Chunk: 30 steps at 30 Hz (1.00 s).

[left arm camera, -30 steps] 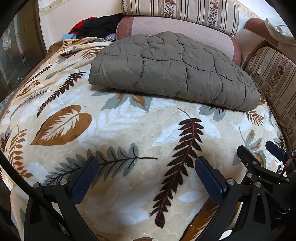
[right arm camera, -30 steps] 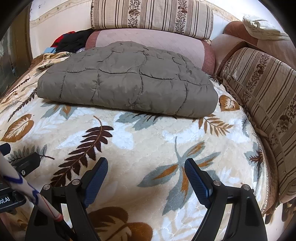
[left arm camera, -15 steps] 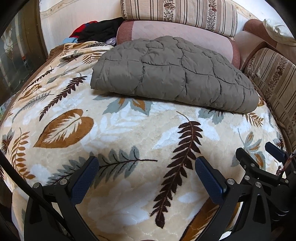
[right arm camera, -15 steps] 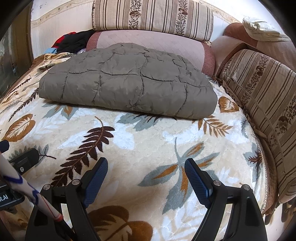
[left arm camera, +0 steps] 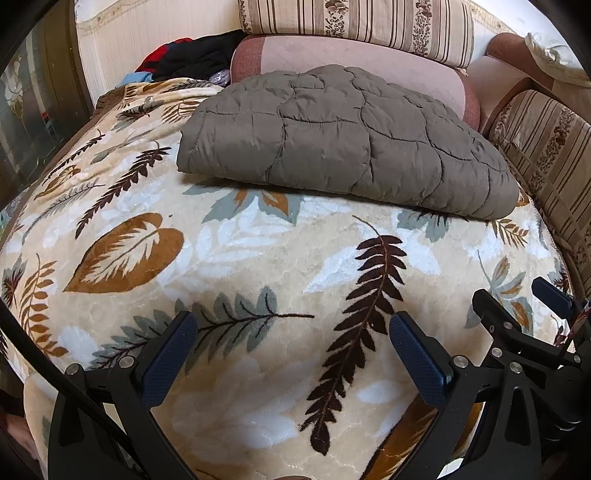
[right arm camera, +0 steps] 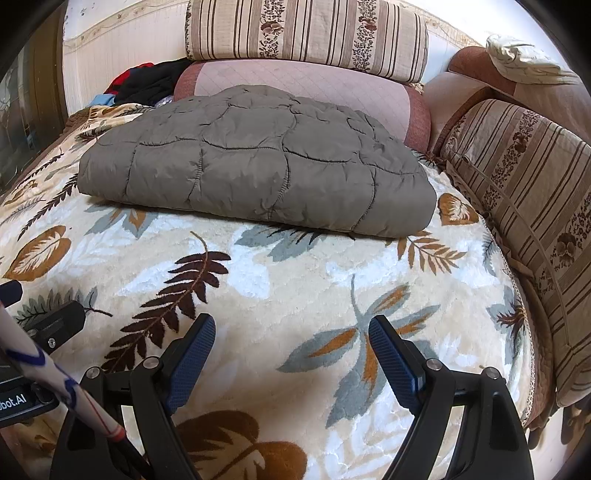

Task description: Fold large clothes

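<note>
A grey-brown quilted jacket point(left arm camera: 343, 144) point(right arm camera: 255, 173) lies folded into a thick rectangle on the far half of the leaf-patterned blanket point(left arm camera: 236, 254) point(right arm camera: 295, 277). My left gripper point(left arm camera: 291, 325) hovers open over the blanket's near part, well short of the jacket, nothing between its blue pads. My right gripper point(right arm camera: 291, 325) is likewise open and empty above the blanket, near its front edge. Each gripper shows at the other view's edge, the right gripper point(left arm camera: 517, 314) at lower right, the left one low on the left of the right wrist view.
Striped cushions point(right arm camera: 306, 33) and a pink bolster point(left arm camera: 354, 55) line the back; another striped cushion point(right arm camera: 528, 206) runs along the right side. A pile of dark, red and blue clothes point(left arm camera: 184, 62) sits at the back left corner. A dark glass door point(left arm camera: 33, 103) stands left.
</note>
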Each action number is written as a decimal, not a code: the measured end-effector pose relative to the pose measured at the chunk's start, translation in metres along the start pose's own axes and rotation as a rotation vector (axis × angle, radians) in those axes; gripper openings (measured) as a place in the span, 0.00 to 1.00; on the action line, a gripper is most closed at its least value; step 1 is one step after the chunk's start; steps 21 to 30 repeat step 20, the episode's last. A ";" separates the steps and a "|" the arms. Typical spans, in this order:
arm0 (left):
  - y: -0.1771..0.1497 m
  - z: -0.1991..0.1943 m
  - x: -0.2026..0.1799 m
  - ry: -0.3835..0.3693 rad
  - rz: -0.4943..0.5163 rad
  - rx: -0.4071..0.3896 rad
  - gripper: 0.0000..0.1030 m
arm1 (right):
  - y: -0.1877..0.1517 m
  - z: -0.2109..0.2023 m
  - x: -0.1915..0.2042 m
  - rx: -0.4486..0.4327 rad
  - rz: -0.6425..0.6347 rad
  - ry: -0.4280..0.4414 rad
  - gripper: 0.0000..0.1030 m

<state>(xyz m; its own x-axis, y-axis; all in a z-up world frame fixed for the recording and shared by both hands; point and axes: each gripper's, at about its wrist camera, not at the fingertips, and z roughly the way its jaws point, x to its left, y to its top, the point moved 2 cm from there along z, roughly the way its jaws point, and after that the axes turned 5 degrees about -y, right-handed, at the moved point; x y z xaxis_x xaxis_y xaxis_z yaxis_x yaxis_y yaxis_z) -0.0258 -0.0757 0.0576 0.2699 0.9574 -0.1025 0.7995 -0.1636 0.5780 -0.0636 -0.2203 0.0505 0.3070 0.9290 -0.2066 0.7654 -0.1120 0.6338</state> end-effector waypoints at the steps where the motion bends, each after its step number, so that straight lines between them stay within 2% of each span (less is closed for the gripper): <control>1: 0.000 0.000 0.000 -0.001 0.000 0.003 1.00 | 0.000 0.000 0.000 -0.002 -0.001 0.001 0.86; 13: -0.002 0.006 0.004 0.002 -0.013 0.019 1.00 | 0.002 -0.005 0.001 -0.039 0.002 0.002 0.86; 30: -0.002 0.010 0.006 -0.001 -0.011 0.028 1.00 | 0.001 -0.004 0.003 -0.031 -0.005 0.010 0.87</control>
